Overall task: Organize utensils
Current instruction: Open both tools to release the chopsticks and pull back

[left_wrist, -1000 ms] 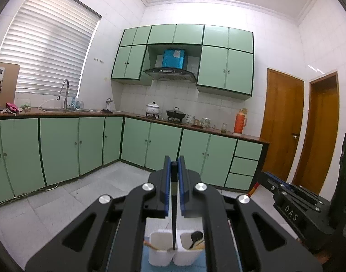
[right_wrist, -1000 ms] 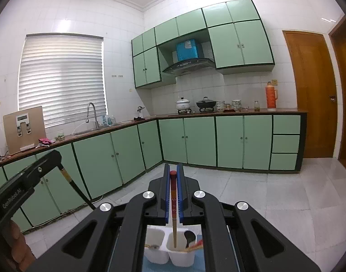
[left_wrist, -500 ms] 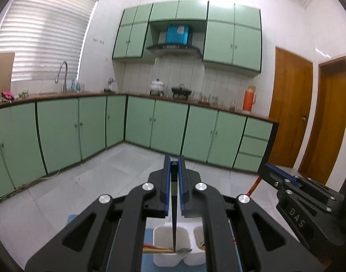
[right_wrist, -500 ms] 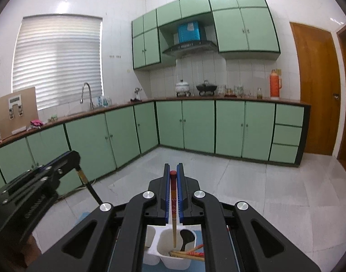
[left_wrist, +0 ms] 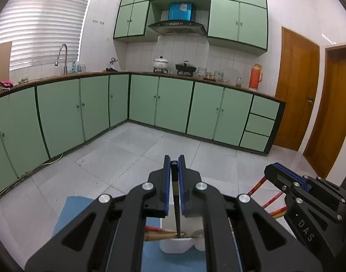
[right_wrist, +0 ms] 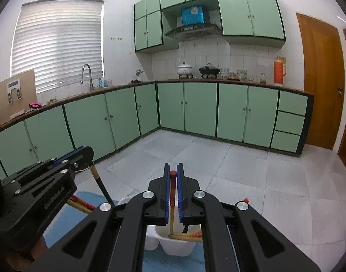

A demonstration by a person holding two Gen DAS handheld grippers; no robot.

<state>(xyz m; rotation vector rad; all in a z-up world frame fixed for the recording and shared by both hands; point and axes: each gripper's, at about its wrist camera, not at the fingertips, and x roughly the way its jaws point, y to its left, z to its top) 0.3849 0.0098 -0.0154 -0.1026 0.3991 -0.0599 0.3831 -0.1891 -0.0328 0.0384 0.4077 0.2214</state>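
Note:
My left gripper (left_wrist: 174,165) is shut on a dark chopstick (left_wrist: 177,213) that hangs down into the white two-cup utensil holder (left_wrist: 176,246). My right gripper (right_wrist: 172,173) is shut on a red-topped wooden chopstick (right_wrist: 172,204), its lower end inside the holder's (right_wrist: 177,248) right cup. More wooden chopsticks (right_wrist: 186,236) lie slanted in that cup, and others (left_wrist: 163,233) lean across the holder in the left wrist view. Each gripper shows in the other's view: the right one (left_wrist: 270,172), the left one (right_wrist: 86,156).
The holder stands on a blue mat (left_wrist: 71,213) on a surface below me. Beyond lies a tiled floor (right_wrist: 240,165), green cabinets (left_wrist: 173,104) with a cluttered counter, and wooden doors (left_wrist: 295,90) at the right.
Both grippers have sunk and tilted downward toward the holder; both chopsticks now reach deeper into its cups. Both grippers stay shut.

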